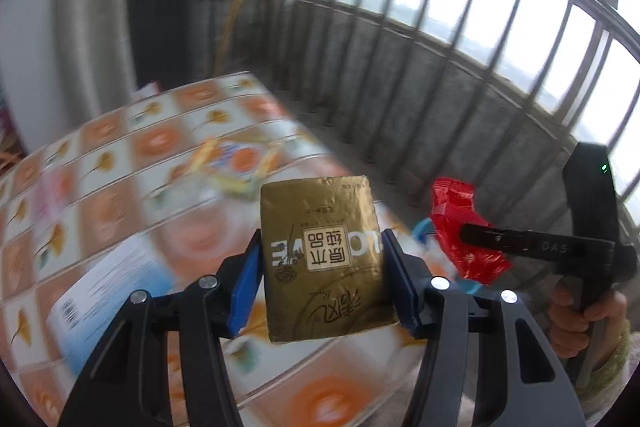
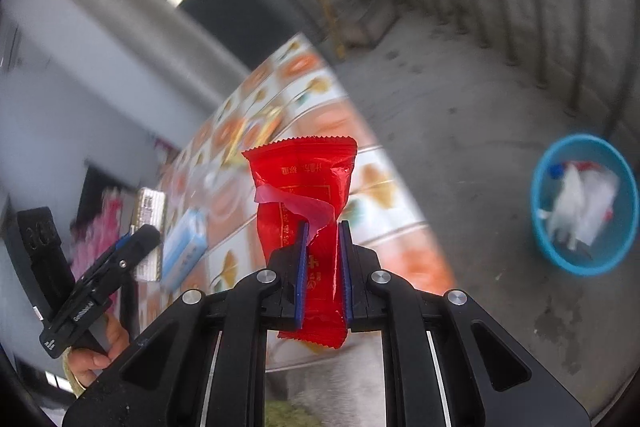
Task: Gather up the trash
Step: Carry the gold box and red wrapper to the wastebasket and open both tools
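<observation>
My left gripper (image 1: 320, 247) is shut on a gold tissue pack (image 1: 324, 259) with Chinese print and holds it above the table (image 1: 120, 163). My right gripper (image 2: 323, 227) is shut on a red snack wrapper (image 2: 308, 187), also lifted off the table; this wrapper also shows in the left wrist view (image 1: 460, 227), at the right. A blue basin (image 2: 540, 203) with white trash in it stands on the concrete floor to the right of the table. The left gripper also appears in the right wrist view (image 2: 136, 239), at the lower left.
The table (image 2: 316, 91) has an orange and white flower cloth. On it lie a blue-white box (image 1: 116, 291), a colourful wrapper (image 1: 236, 163), a silver pack (image 2: 150, 223) and pink packaging (image 2: 100, 227). A metal railing (image 1: 480, 67) and a low wall bound the balcony.
</observation>
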`<state>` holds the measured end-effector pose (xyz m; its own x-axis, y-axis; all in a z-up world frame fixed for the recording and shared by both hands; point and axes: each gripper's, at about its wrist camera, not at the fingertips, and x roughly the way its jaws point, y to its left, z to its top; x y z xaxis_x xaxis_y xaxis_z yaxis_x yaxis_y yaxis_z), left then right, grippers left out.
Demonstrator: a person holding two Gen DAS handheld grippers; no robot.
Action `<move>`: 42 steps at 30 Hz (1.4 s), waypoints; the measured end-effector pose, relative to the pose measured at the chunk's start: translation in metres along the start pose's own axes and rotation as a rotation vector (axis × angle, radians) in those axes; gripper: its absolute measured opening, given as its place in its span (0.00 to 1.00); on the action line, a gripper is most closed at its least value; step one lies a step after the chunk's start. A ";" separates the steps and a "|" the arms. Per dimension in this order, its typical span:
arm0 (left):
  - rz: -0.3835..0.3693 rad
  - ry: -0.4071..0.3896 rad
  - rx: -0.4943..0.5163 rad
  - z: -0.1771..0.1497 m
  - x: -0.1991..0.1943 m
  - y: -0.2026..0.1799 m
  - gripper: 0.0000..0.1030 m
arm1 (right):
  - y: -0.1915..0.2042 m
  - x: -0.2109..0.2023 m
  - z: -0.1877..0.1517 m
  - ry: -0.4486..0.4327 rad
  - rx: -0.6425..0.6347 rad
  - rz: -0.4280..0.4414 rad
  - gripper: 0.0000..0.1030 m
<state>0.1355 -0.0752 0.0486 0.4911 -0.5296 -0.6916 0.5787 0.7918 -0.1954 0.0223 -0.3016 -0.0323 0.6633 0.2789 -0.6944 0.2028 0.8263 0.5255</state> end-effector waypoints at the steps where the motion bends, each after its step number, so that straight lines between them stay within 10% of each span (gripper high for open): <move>1: -0.033 0.009 0.019 0.006 0.007 -0.012 0.54 | -0.011 -0.007 0.001 -0.020 0.028 -0.010 0.12; 12: -0.269 0.203 0.201 0.046 0.111 -0.144 0.54 | -0.187 -0.104 -0.028 -0.261 0.500 -0.221 0.12; 27: -0.312 0.501 0.338 0.042 0.283 -0.300 0.61 | -0.297 -0.066 -0.033 -0.203 0.714 -0.283 0.18; 29: -0.299 0.515 0.343 0.039 0.302 -0.308 0.83 | -0.317 -0.046 -0.028 -0.161 0.728 -0.267 0.27; 31: -0.255 0.522 0.348 0.033 0.324 -0.313 0.84 | -0.338 -0.022 -0.026 -0.109 0.738 -0.291 0.55; 42: -0.231 0.496 0.242 0.037 0.311 -0.277 0.84 | -0.343 -0.024 -0.054 -0.095 0.777 -0.374 0.58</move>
<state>0.1517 -0.4703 -0.0864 0.0058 -0.4287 -0.9034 0.7952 0.5498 -0.2558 -0.1025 -0.5649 -0.2220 0.5052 -0.0150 -0.8629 0.8312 0.2774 0.4819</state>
